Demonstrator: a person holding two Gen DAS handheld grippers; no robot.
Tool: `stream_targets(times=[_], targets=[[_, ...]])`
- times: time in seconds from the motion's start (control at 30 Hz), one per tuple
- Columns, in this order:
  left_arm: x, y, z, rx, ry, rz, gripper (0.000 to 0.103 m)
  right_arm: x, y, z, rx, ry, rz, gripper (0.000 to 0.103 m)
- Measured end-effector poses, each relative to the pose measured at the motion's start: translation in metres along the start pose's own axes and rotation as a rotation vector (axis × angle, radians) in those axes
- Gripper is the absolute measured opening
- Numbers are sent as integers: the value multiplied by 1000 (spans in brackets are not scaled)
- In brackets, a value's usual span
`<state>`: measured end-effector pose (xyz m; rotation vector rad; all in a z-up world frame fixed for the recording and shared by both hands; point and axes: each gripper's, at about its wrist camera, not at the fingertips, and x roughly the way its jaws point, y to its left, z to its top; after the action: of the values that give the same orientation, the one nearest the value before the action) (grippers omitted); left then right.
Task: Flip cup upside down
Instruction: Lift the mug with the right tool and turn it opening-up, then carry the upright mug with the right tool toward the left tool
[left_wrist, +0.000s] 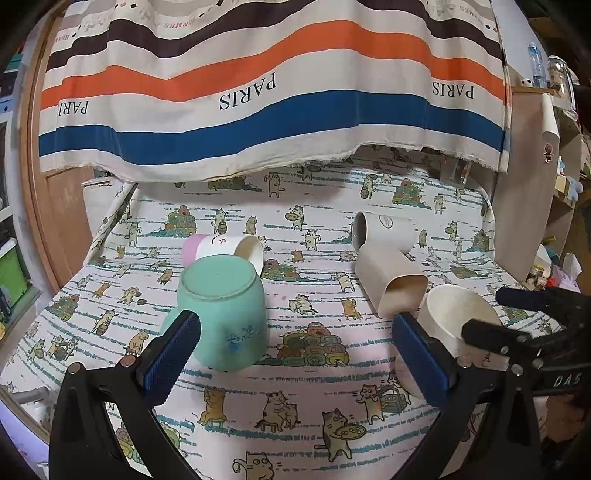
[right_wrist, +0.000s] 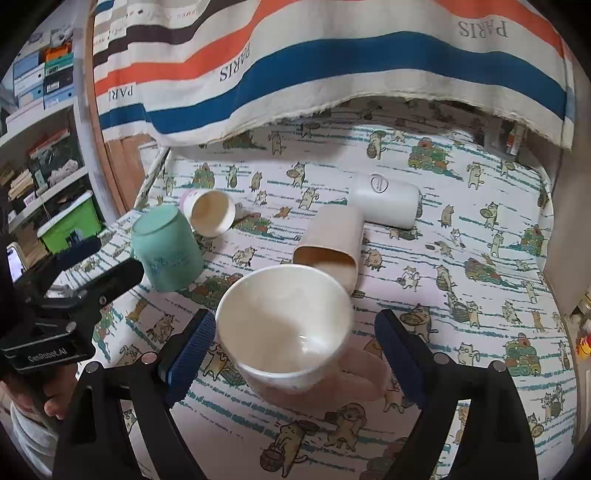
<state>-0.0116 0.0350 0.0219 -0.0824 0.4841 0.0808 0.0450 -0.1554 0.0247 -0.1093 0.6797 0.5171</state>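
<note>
Right now I have both claws low over the counter (left_wrist: 314, 387), pointing forward along the cat-print cloth. My right claw (right_wrist: 295, 354) is spread wide on either side of the white cup (right_wrist: 284, 325), which sits mouth-up between the fingers; I cannot tell whether either pad touches it. My left claw (left_wrist: 295, 354) is also wide open and holds nothing, its left finger (left_wrist: 171, 354) just in front of the mint-green cup (left_wrist: 225, 314), which stands upside down. Behind lie a beige cup (left_wrist: 391, 284), a white tumbler (left_wrist: 384, 230) and a pink-based cup (left_wrist: 225, 249), all on their sides.
</note>
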Motion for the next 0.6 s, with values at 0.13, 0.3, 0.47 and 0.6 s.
stream_targets(times=[0.13,0.3,0.47,0.6], targets=[[-2,-1,-1,3,0,1,103,-11,-11,-1,31,-23,-10,89],[-6,-6,-5,9,2,-6,103,-29,-25,-3,58,-85,-66,89],[-9,-12,-10,5,8,-22,103,-49,-38,-7,61,-143,-118,89],[-8,-18,-15,10,15,-16,103,-56,-49,-12,78,-154,-124,89]])
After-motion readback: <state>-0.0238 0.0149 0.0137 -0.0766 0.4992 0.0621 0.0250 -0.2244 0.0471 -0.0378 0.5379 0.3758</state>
